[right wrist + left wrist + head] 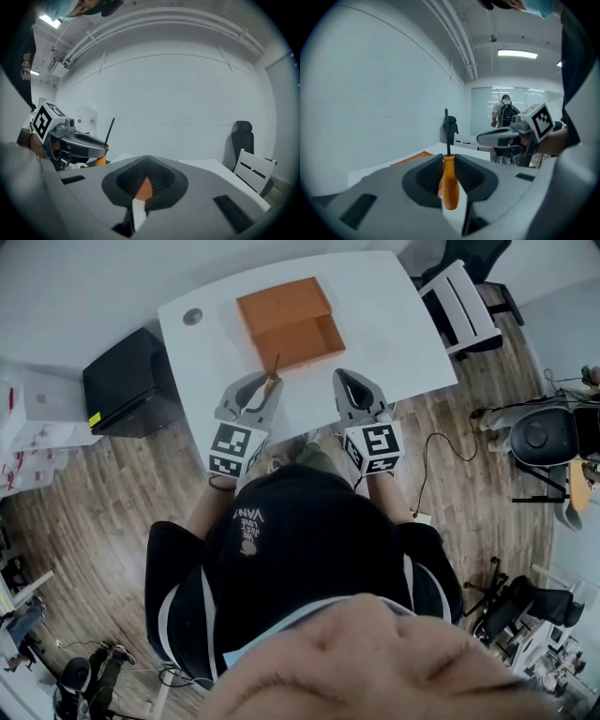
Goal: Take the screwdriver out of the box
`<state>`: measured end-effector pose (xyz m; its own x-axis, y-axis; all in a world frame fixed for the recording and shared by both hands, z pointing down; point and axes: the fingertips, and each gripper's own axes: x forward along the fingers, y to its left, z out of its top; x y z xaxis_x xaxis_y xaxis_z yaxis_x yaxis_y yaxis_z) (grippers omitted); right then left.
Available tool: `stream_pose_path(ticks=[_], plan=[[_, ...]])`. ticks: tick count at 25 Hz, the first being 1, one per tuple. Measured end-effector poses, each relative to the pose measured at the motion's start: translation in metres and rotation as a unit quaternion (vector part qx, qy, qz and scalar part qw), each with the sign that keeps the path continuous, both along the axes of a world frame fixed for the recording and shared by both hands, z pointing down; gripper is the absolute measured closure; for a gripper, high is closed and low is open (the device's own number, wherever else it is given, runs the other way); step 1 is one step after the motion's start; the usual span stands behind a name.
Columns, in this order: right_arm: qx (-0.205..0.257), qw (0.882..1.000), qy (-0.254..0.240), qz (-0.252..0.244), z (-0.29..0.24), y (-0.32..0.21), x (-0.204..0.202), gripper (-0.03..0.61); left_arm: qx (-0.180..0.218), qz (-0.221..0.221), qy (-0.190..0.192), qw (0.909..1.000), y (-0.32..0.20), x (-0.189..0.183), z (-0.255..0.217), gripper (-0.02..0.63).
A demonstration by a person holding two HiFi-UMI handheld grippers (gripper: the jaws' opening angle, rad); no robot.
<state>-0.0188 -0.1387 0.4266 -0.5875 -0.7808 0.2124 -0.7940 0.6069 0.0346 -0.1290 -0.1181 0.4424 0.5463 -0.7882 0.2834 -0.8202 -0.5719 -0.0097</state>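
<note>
**A:** Closest in, the left hand-held gripper (449,159) is clamped on the orange plastic handle of the slim, black-shafted screwdriver (450,185), with the shaft pointing up.

**B:** Where is it relative to the box?

**A:** Clear of the open, orange, rectangular box (291,322), cardboard by the look of it. It is held above the white surface (394,343), just in front of the box's near wall. I'd judge the lift-out done.

**B:** Next?

**A:** Probably setting it on bare surface, which calls for a steady descent, the tip kept off the box wall, then a release.

**B:** Pose?

**A:** The 2 sit side by side, aimed slightly downward toward the box. The right hand-held gripper (349,381) has its jaws drawn together and is empty.
</note>
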Motion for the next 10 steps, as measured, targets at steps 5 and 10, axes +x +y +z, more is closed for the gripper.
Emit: stream_pose_path(ticks=[5, 10], plan=[[-0.001, 1.0, 0.0, 0.003, 0.0028, -0.0011, 0.0026, 0.567, -0.002, 0.001, 0.0, 1.0, 0.0, 0.0022, 0.0016, 0.528], [-0.003, 1.0, -0.002, 0.002, 0.0003, -0.0001, 0.0002, 0.566, -0.003, 0.002, 0.001, 1.0, 0.0001, 0.0026, -0.0008, 0.528]])
